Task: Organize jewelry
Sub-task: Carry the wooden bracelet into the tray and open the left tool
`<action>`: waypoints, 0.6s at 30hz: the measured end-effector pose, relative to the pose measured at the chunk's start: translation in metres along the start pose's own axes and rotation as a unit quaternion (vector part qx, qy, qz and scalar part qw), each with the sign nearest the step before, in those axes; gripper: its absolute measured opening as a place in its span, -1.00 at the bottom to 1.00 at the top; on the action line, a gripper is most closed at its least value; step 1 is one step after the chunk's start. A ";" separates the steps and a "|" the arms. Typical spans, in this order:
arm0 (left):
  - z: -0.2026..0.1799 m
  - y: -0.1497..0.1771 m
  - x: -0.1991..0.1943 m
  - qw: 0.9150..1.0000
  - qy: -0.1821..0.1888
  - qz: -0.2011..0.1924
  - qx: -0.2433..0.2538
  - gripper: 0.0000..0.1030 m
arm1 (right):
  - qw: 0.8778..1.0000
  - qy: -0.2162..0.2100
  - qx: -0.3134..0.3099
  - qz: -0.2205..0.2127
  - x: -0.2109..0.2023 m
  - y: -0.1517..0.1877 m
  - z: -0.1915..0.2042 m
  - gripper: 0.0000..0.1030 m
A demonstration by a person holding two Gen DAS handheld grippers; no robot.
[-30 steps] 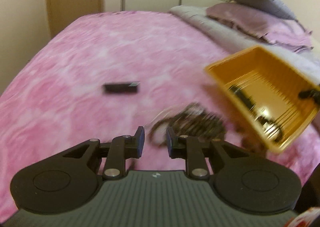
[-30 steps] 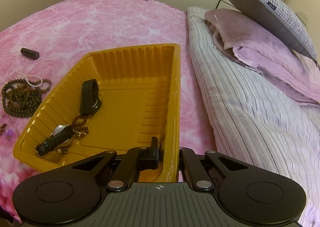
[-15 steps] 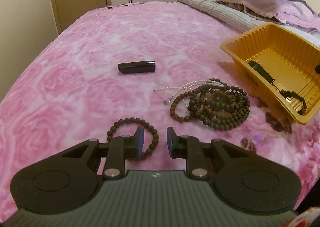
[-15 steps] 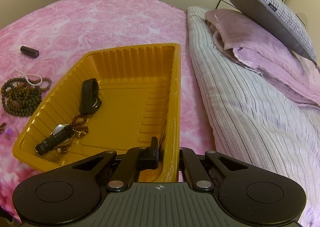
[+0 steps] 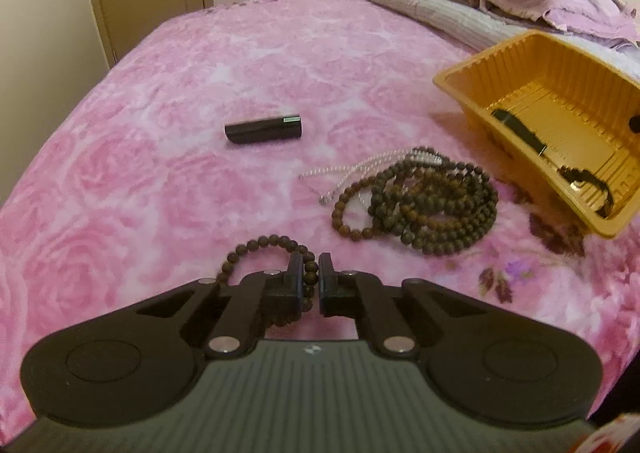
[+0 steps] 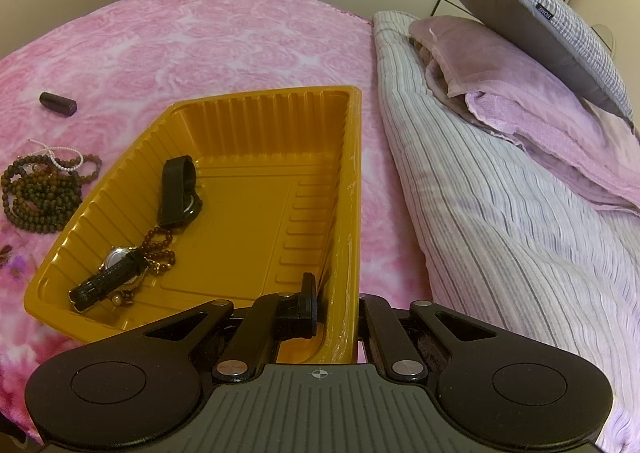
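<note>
Left wrist view: your left gripper (image 5: 310, 279) had just closed its jaws on the small brown bead bracelet (image 5: 260, 249), which lay on the pink floral bedspread (image 5: 160, 133). Just beyond sat a heap of dark bead necklaces (image 5: 424, 205) with a pearl strand (image 5: 360, 167), and farther off a black cylinder (image 5: 262, 129). Your right gripper (image 6: 334, 301) was clamped tight on the near wall of the orange tray (image 6: 348, 173), where a black-strapped watch (image 6: 110, 273) already lay.

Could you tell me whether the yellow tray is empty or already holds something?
Not empty: the tray holds a watch, a black strap and a small bead string.
</note>
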State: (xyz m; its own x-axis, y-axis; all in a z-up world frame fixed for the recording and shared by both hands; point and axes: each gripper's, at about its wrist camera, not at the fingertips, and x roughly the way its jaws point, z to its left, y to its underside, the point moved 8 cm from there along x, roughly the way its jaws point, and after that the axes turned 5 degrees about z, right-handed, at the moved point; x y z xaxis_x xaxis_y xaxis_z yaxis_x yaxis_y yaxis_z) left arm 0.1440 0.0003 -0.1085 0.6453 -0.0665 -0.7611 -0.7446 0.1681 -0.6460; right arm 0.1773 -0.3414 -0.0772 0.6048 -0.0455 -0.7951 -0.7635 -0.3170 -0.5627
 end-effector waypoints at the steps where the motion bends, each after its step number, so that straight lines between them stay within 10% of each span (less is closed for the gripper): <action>1: -0.001 -0.003 -0.003 1.000 0.001 -0.004 0.000 -0.88 | 1.000 0.000 0.000 0.000 0.000 0.000 0.000 -0.92; 18: -0.039 -0.054 -0.034 0.996 0.057 -0.062 0.012 -0.88 | 1.000 0.000 0.000 0.000 0.000 0.000 0.000 -0.92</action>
State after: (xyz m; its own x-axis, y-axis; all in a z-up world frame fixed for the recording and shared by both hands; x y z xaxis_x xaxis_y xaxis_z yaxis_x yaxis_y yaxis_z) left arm 0.1556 -0.0449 -0.0501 0.7074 -0.1993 -0.6781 -0.6551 0.1753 -0.7349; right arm 0.1772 -0.3411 -0.0773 0.6044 -0.0450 -0.7954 -0.7638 -0.3166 -0.5625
